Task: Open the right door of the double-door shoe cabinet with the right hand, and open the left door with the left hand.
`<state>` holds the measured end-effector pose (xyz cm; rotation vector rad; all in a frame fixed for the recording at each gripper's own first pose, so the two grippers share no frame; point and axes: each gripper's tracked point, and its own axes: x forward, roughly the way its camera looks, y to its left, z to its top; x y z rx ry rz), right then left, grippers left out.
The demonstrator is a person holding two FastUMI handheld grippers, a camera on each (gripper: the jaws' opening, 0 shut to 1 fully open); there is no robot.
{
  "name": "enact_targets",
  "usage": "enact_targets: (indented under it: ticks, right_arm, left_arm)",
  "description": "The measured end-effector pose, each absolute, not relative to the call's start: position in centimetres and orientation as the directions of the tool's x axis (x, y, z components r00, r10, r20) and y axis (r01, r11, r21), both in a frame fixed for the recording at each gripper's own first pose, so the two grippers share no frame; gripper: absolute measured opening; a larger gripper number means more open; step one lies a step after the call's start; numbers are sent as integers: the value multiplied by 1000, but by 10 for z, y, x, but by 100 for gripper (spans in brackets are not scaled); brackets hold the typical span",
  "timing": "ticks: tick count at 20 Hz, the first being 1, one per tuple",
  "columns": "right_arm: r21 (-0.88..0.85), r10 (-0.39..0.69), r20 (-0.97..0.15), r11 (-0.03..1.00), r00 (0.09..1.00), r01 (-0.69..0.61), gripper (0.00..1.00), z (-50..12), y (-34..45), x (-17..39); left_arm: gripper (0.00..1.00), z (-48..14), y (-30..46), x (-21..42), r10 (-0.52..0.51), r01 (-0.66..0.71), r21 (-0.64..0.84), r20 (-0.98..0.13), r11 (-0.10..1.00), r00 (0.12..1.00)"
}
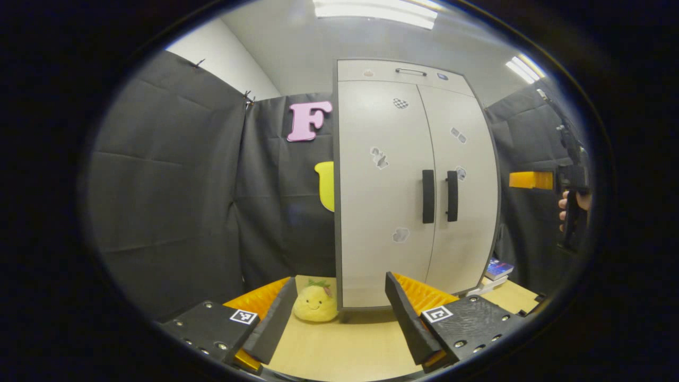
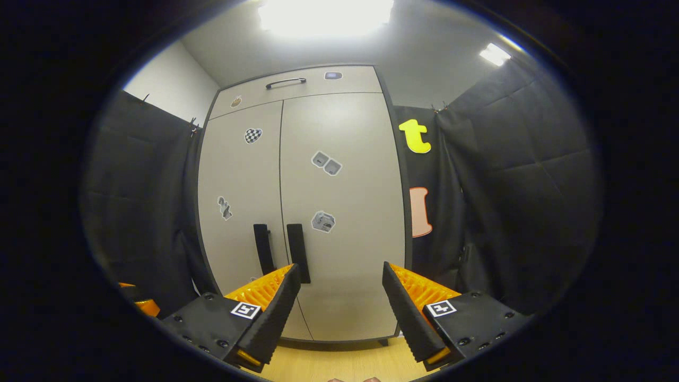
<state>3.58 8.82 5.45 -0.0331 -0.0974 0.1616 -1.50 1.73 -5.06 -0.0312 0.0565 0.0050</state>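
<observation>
Your left gripper (image 1: 339,313) hangs well back from the cabinet (image 1: 414,185), jaws wide apart, nothing between them. Your right gripper (image 2: 339,313) faces the cabinet closer in, jaws spread too, level with the bottom of the right door handle (image 2: 298,252). Both doors are closed. A yellow plush toy (image 1: 315,302) sits at the cabinet's left foot.

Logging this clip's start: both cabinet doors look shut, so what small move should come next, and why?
Probably advance the right hand-held gripper, open and short of the cabinet, to the right door's handle. Both doors are closed, and the task opens the right first.
</observation>
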Motion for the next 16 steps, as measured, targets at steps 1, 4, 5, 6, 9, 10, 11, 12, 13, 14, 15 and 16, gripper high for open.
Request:
enact_targets:
  ticks: [1, 4, 5, 6, 9, 10, 11, 12, 13, 14, 15, 16]
  right_arm:
    - [-39, 172, 109, 985, 979, -168, 97, 61, 95, 38]
    - [-67, 201, 135, 979, 970, -194, 97, 75, 113, 49]
    - [-70, 211, 137, 977, 968, -203, 98, 78, 120, 52]
    - [-70, 219, 146, 975, 965, -210, 97, 83, 128, 56]
    - [-85, 221, 161, 974, 962, -209, 97, 91, 143, 71]
    - [-89, 226, 154, 973, 962, -214, 97, 88, 148, 77]
    - [-86, 234, 155, 971, 960, -223, 97, 88, 154, 83]
    - [-83, 237, 166, 971, 957, -226, 97, 89, 160, 90]
    - [-88, 230, 167, 972, 959, -218, 97, 86, 161, 98]
    - [-95, 227, 158, 972, 961, -214, 97, 82, 164, 106]
    - [-97, 225, 146, 972, 963, -212, 97, 78, 167, 113]
    - [-98, 227, 137, 972, 964, -215, 92, 75, 171, 121]
  left_arm:
    - [96, -50, 17, -14, 2, -4, -32, -55, 999, 998]
    - [96, -57, 19, -14, -1, -2, -46, -63, 999, 998]
    - [96, -58, 20, -14, 0, -3, -47, -64, 999, 998]
    - [96, -59, 21, -14, 0, -3, -45, -63, 999, 998]
    - [96, -66, 24, -11, 9, -12, -36, -74, 999, 997]
    - [96, -68, 26, -10, 11, -14, -40, -76, 999, 997]
    - [96, -72, 29, -12, 13, -17, -49, -81, 999, 997]
    - [96, -75, 30, -12, 13, -18, -60, -88, 998, 996]
    - [96, -81, 31, -11, 12, -19, -68, -99, 997, 995]
    - [96, -84, 34, -11, 14, -22, -68, -110, 997, 994]
    - [96, -87, 37, -13, 20, -27, -59, -116, 998, 993]
    - [96, -88, 41, -14, 29, -35, -47, -115, 998, 993]
